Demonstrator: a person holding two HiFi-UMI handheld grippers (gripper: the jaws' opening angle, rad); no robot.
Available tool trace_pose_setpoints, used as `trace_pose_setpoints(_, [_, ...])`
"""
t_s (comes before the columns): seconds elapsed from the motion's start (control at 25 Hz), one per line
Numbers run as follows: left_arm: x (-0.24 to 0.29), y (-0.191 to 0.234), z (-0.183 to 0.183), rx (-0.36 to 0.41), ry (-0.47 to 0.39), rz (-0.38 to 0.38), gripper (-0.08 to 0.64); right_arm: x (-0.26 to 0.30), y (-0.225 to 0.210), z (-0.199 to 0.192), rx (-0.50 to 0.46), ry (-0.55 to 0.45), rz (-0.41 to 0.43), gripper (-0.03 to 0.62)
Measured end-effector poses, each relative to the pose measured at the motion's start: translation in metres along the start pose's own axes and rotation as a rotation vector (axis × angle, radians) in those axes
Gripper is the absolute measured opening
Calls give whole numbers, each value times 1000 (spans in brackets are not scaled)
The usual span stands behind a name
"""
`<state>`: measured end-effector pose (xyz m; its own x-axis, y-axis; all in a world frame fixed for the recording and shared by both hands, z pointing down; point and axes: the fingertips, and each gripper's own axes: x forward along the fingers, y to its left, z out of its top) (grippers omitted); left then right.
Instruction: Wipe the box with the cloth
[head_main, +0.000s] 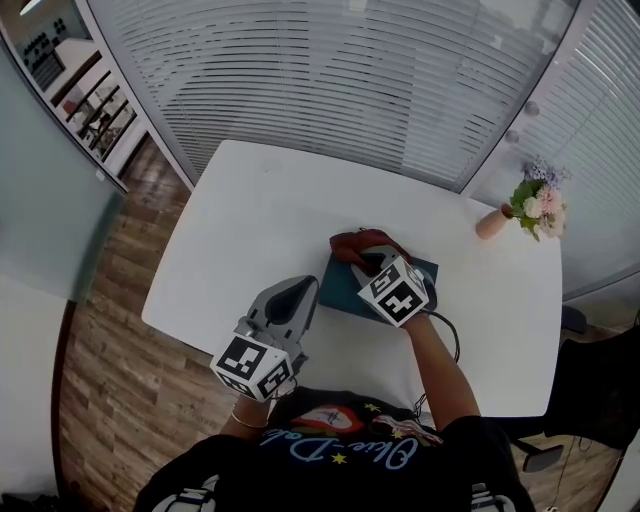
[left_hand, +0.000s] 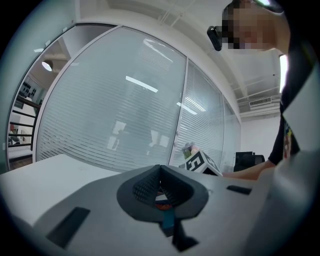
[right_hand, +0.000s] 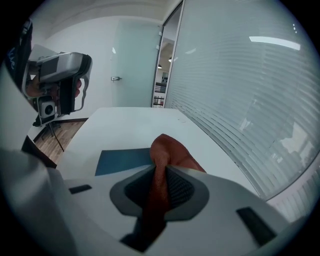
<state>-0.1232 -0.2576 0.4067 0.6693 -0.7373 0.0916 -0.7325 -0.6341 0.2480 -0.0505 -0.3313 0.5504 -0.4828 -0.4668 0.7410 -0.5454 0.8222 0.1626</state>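
Grippers are counted at two in the head view, both in the lower middle of the frame. One left gripper (head_main: 300, 292) is held just left of the box, over the white worktop (head_main: 250, 210). Its jaws are seen pressed together at the tips in the left gripper view. A small red and blue patch shows in the opening behind them, but what it is cannot be made out.

One right gripper (head_main: 366, 256) is placed over the box. Its jaws are clamped on the cloth (right_hand: 167, 152), which is pinched between the pads and bunched forward past the tips.

One cloth is counted, rust red. One box (head_main: 338, 290) is counted, flat and teal, lying on the worktop below the centre of the head view. Much of its top is covered by the right gripper and its marker cube, and its right part is largely hidden. In the head view the cloth is seen at the box's upper edge. Whether it is pressed on the surface cannot be told.

One vase (head_main: 492, 222) with one bunch of flowers (head_main: 538, 200) is set at the upper right of the worktop, well apart from the box. The worktop's near edge is cut off by the person's arms and shirt.
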Motion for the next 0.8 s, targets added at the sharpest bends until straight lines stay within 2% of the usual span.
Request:
trace_pose_setpoints(0.52, [37,-28,-4,12,27,-105,3,-31,-10,-43,96,-8,-11,54])
trace_pose_setpoints(0.8, [53,-39,-8,16,43,-147,3,-55,-24,-66,157,-7,-64,54])
